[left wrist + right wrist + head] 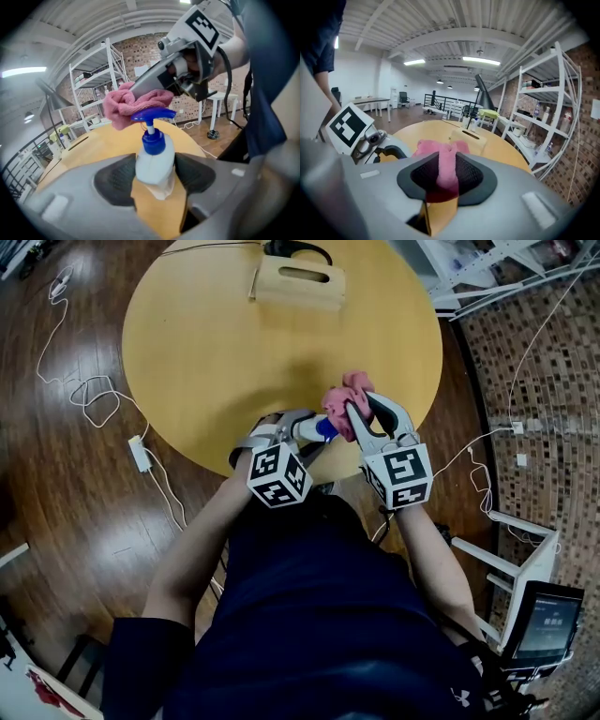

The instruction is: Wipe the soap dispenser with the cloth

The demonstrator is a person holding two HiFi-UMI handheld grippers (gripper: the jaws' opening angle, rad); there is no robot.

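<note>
Left gripper: jaws are set part-open, with both pads pressed on the flanks of the soap dispenser. The bottle is clamped with its pump end pointing away from the claw.

Right gripper: jaws are drawn nearly together, with a fold of the pink cloth pinched between the pads. The rest of the cloth is bunched past the tips.

Location: in the head view the dispenser is held at the round table's 5 o'clock edge. It appears to be lifted rather than standing on the table.

Contact: in the left gripper view the cloth is laid against the pump head from 11 o'clock and touches it.

Step in hand, as judged: the pump top is being wiped.
- The bottle should be held rigid by the left claw while the cloth is swept around the spout and collar.
- Pressure should be applied sideways, not down the stem, or the pump is likely to be depressed and soap discharged.
- The flanks are covered by the pads, so a re-grip or a roll of the bottle will probably be needed before the body can be wiped.

Dispenser appearance:
- The body is squat and white.
- The collar is blue.
- The stem is short and white.
- The pump head is blue and flat, with the spout aimed toward 3 o'clock in the left gripper view.
- No label can be read.
</note>
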